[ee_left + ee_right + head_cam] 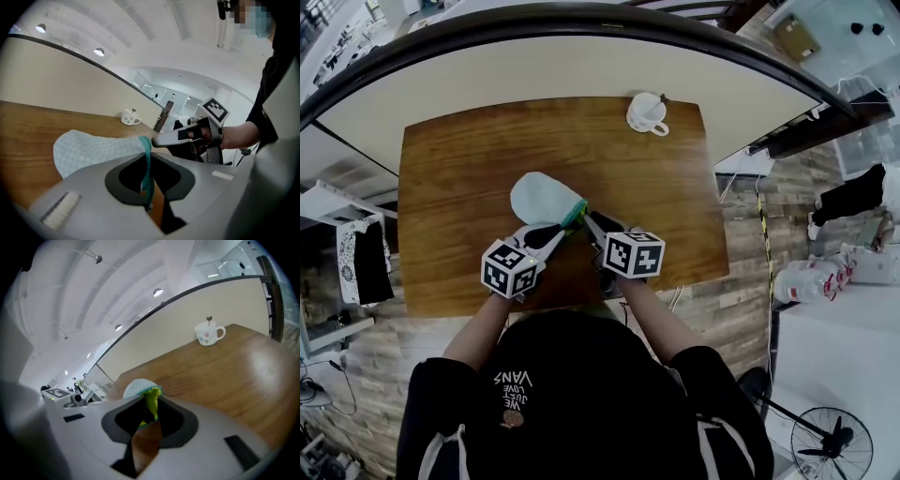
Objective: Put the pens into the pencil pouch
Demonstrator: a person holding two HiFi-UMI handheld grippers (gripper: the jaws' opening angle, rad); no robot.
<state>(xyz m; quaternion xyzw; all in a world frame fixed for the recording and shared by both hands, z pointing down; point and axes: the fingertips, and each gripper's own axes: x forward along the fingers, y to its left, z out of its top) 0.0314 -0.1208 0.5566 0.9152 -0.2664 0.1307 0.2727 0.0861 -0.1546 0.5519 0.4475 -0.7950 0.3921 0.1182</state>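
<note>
Centre frame: the pencil pouch [542, 199] is pinched at its mouth by left gripper [561, 232] and right gripper [592, 223], jaws narrow on its edge. No pens are seen; spreading the mouth is likely called for next.

We count one pencil pouch [542, 199], one white mug [647, 113] and one wooden desk [459, 216]. We count two hand-held grippers, the left hand-held gripper [561, 231] and the right hand-held gripper [592, 225], and two marker cubes [508, 267], one on each. We see one fan [834, 441] on the floor.
</note>
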